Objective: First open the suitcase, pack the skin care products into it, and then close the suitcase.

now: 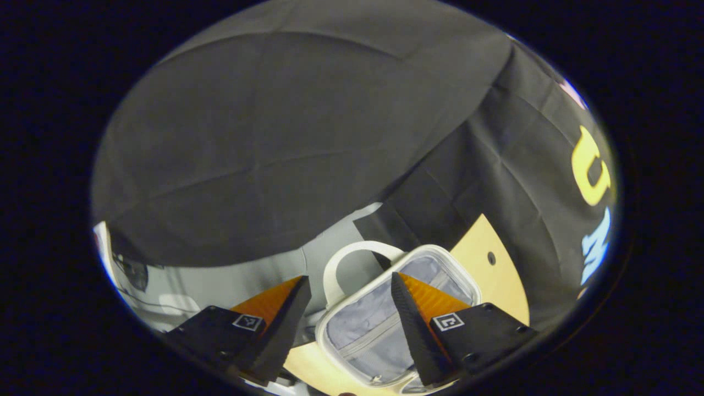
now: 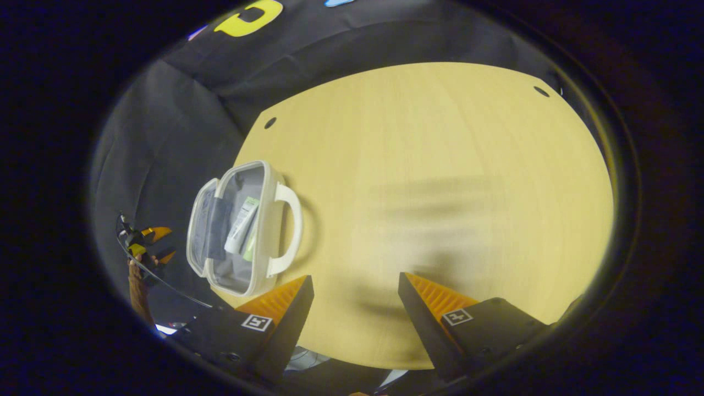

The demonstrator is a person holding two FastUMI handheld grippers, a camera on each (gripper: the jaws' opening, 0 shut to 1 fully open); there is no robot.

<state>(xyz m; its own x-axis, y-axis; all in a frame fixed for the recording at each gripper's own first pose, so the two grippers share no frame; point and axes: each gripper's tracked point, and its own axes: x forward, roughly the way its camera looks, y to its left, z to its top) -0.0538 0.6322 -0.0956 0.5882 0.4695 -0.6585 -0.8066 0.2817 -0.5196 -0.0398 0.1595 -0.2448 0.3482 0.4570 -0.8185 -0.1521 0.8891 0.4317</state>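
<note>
- Left gripper view: the left hand-held gripper (image 1: 349,316) hangs with its fingers spread wide and nothing between them. Just beyond lies the suitcase (image 1: 363,330), a small white-framed case on the edge of the tabletop (image 1: 495,269). Its clear panel faces up, a grey lining and a zip pocket show through it, and its white handle (image 1: 352,256) arches away towards the booth wall.
- Same view, my read: the frame looks stiff, the clear panel thin and slick. It seems light, so a push on it may slide the whole case.
- Right gripper view: the right hand-held gripper (image 2: 355,308) is also wide apart and empty, poised over bare tabletop. The suitcase (image 2: 242,228) sits well off to its left near the edge, lid propped open, with skin care tubes (image 2: 242,225) lying inside.
- Farther left, the other gripper (image 2: 148,245) shows small, held by a hand.
- Best hold, I judge: the rigid lid rim or the handle, never the panel; steady the base while closing.
</note>
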